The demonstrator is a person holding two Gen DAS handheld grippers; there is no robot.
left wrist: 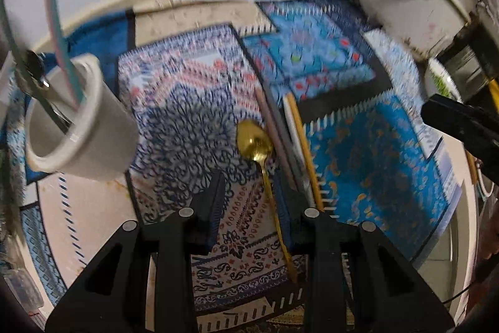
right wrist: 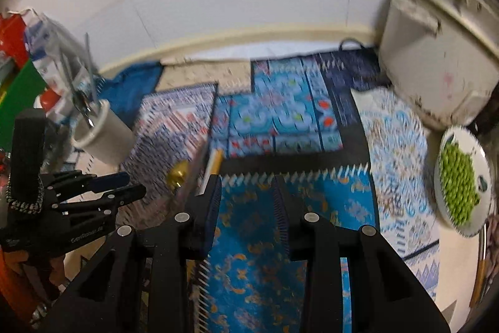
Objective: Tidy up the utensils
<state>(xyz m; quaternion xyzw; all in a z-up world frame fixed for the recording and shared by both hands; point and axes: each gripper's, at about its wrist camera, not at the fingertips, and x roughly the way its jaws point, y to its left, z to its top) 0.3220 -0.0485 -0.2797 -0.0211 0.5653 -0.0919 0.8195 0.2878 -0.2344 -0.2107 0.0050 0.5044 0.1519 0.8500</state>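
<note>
Now gold spoon lies bowl-up on patterned cloth; both jaws gape empty

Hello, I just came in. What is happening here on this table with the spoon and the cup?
A person holds a two-finger gripper in each hand and is tidying utensils on a patterned cloth. The left gripper is over a gold spoon; the spoon's handle lies between its open jaws, not yet pinched. Chopsticks lie just beside the spoon. The right gripper is open and empty above the blue part of the cloth. A white cup at the left already holds a few utensils.
</note>
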